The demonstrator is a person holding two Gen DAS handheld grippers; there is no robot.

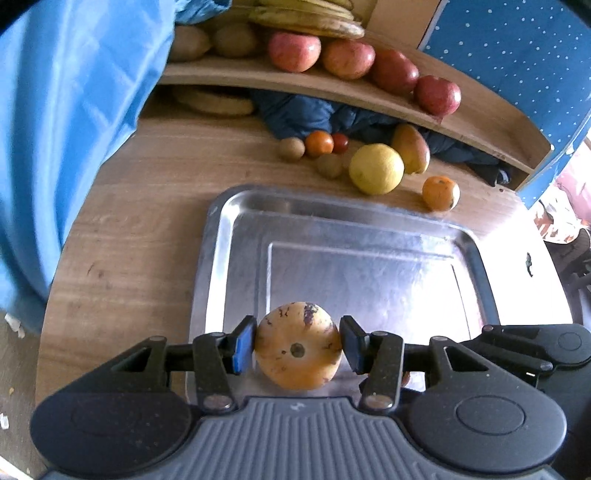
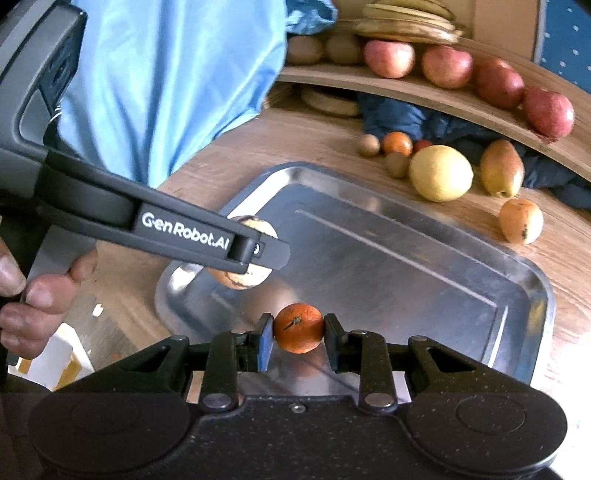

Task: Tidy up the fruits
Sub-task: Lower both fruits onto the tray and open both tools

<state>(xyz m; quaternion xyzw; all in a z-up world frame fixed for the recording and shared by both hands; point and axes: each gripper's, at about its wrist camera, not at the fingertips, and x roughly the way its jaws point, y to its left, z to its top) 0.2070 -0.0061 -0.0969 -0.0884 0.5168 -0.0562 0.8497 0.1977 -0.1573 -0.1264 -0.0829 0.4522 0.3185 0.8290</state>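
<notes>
**Both tongs loaded over the tray**

Your left tongs (image 1: 298,345) are parted about a third of the way and clamped on a pale yellow fruit (image 1: 297,345) with dark blotches; the blue pads press its two sides. It hangs over the near left part of the steel tray (image 1: 236,221), whose floor is bare. In the right wrist view, those tongs' black arm covers the middle of this fruit, so only its top and bottom edges show.

Your right tongs (image 2: 298,330) are nearly closed, pinching a small orange (image 2: 298,328) over the tray's near edge.

Beyond the tray, loose fruit lies on the counter (image 1: 129,221): two kiwis (image 1: 291,148), a small orange fruit (image 1: 319,143), something small and red (image 1: 340,142) half hidden behind it, a large lemon (image 1: 376,168), a mango (image 1: 412,147) and another orange (image 1: 440,192). On the shelf (image 1: 332,86) above sit red apples (image 1: 294,51); bananas (image 1: 314,20) are cut off at the top. Your fingers (image 2: 48,291) show at the left edge of the right wrist view. A blue cloth (image 1: 74,129) blocks the left side.
</notes>
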